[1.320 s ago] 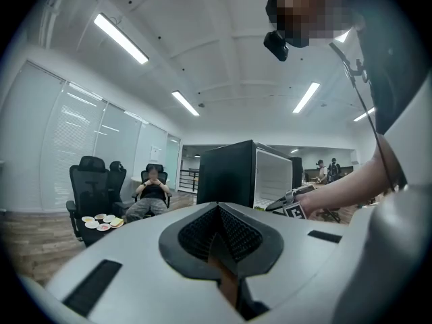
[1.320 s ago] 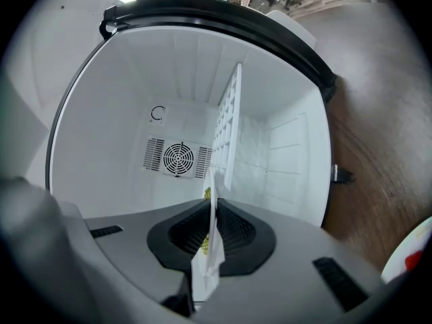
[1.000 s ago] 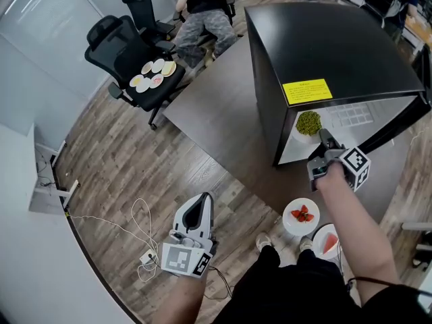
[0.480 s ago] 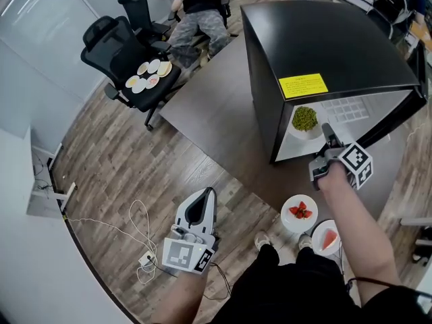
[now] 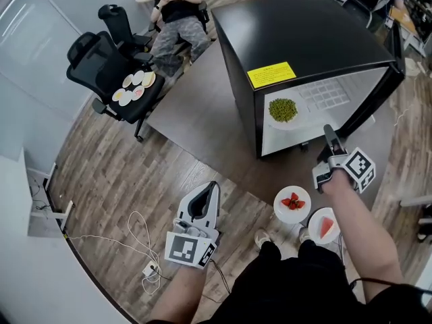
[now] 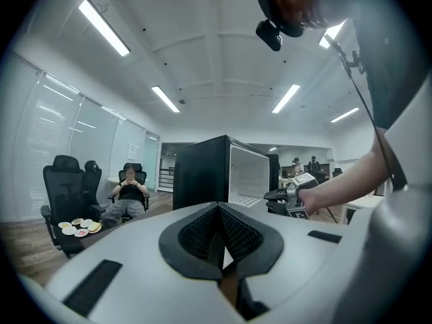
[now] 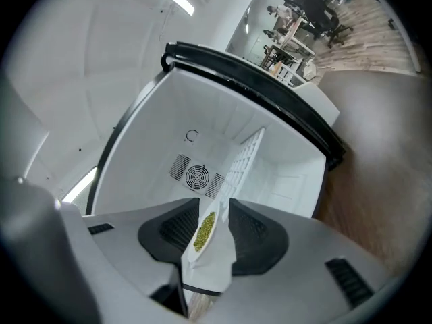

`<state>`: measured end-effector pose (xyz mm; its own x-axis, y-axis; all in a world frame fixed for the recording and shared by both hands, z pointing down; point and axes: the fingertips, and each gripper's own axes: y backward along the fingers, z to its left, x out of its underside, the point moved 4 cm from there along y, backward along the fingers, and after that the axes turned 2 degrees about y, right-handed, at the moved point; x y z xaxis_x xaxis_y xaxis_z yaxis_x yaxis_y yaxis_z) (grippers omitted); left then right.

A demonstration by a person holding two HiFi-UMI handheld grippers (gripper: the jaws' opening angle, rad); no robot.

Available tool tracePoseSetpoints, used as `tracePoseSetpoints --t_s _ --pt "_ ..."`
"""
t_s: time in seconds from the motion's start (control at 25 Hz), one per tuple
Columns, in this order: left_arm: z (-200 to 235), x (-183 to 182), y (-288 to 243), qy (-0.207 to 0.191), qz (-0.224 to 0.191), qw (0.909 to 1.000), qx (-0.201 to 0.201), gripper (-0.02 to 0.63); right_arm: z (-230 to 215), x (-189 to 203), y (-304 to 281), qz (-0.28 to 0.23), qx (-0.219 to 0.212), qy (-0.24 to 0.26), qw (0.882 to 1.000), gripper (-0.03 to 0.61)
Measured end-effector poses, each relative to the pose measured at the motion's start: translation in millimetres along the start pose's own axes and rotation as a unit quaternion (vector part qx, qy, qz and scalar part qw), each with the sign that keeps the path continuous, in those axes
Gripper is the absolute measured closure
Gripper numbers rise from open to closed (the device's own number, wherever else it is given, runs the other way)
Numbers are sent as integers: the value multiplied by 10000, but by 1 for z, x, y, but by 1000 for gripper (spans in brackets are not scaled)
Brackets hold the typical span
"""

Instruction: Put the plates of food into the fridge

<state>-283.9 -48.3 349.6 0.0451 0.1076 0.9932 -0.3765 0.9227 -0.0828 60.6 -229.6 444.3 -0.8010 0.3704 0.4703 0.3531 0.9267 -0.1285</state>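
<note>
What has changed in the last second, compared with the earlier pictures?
The right gripper has just opened its jaws, letting go of the plate of green vegetables on the fridge shelf, and drawn back out of the fridge; it grips nothing now. Unchanged: the strawberry plate and the watermelon plate wait outside, and the left gripper is shut and empty.

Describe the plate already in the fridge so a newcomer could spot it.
Find the black fridge, open to a white inside. The plate lies just within the opening. It alone holds green food; the two floor plates outside hold red.
</note>
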Motion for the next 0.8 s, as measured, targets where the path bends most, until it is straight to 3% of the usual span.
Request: tracePoseSetpoints --t_s 0.2,0.44,0.6,0.8 --pt "-14 -2 -3 168 -253 9990 319 609 -10 -16 42 -128 -126 155 9997 436" --pt "-30 14 -13 274 -221 9981 506 609 -18 -23 92 -229 -697 138 9972 436" --pt "-52 9 -15 254 -216 9976 601 609 -40 -30 132 -255 -657 37 9975 436" --pt "-85 -13 -8 -56 -352 9976 601 609 -73 -36 182 -176 -547 -147 9982 436"
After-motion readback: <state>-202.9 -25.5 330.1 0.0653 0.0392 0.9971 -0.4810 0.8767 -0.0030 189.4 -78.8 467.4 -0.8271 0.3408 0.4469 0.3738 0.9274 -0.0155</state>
